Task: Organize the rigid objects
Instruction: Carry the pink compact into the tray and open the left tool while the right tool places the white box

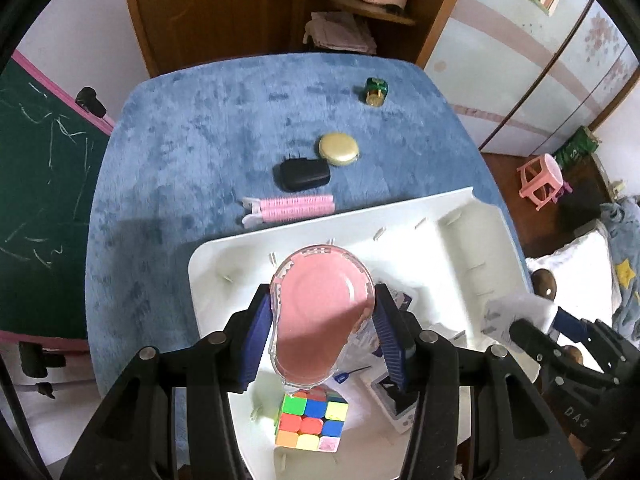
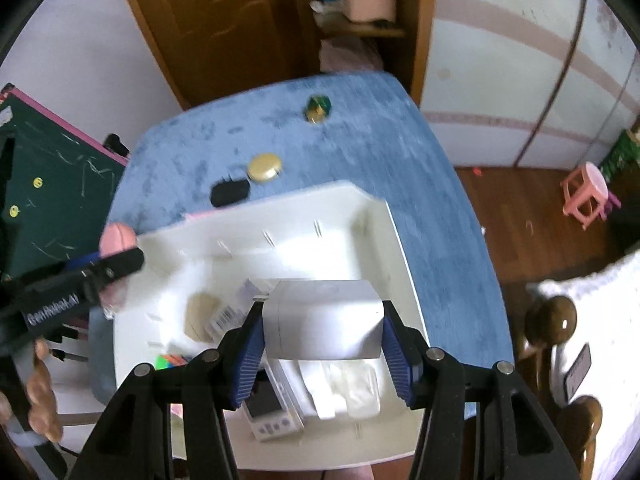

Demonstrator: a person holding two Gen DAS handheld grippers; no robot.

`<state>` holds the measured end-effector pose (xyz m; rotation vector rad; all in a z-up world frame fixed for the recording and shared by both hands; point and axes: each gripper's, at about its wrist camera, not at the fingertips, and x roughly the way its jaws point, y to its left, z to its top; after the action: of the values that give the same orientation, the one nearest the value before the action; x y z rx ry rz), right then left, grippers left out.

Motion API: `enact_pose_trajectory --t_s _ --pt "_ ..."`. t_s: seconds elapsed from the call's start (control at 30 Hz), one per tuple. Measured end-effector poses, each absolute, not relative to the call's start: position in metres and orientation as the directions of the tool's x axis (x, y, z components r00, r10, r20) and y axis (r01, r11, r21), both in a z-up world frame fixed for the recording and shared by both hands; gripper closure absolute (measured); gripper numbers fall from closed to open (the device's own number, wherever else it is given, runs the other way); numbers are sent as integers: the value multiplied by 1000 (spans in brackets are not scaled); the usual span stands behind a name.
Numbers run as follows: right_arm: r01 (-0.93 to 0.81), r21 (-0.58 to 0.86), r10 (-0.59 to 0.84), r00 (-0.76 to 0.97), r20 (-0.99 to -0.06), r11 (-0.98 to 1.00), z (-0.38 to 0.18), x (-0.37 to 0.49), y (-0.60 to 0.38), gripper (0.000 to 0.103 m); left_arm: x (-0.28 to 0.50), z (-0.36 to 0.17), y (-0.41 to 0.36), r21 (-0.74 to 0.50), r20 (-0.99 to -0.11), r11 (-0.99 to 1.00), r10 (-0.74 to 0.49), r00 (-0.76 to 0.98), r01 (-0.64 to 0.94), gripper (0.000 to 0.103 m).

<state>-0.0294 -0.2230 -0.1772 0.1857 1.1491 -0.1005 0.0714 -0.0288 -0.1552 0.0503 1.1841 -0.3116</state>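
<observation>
Pink-lidded clear case (image 1: 320, 316) pinched by left gripper (image 1: 322, 344), white box (image 2: 324, 320), possibly cardboard, clamped by right gripper (image 2: 324, 356); both held over white tray (image 1: 452, 208) for sorting.

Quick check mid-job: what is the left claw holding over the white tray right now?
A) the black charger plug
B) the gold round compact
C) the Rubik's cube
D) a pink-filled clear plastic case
D: the left claw is shut on the pink-filled clear case above the white tray; the other three lie untouched.
</observation>
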Motion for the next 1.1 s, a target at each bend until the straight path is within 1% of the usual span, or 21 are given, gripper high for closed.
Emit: enact_pose_trajectory --t_s 0.2,0.53,0.83,0.97,1.07,1.1 --pt "213 112 28 361 -932 971 -202 -41 -227 48 67 -180 -30 -101 -939 958 -182 293 269 50" --pt "218 101 12 375 -927 971 -210 -19 -222 48 58 -211 -31 -64 -955 953 -145 258 297 50" --pt "235 104 29 305 -952 966 -239 9 -224 48 51 -216 -34 -19 -958 947 -109 265 321 49" --pt "228 89 22 280 -960 970 -247 16 -221 48 51 -216 -33 -24 -962 945 -111 250 327 49" --pt "221 96 37 257 -966 971 -253 21 -218 48 51 -215 -32 -29 -962 946 -114 247 324 47" --pt "218 96 40 250 -967 971 -254 22 -218 48 51 -214 -31 -31 -962 946 -116 248 324 44"
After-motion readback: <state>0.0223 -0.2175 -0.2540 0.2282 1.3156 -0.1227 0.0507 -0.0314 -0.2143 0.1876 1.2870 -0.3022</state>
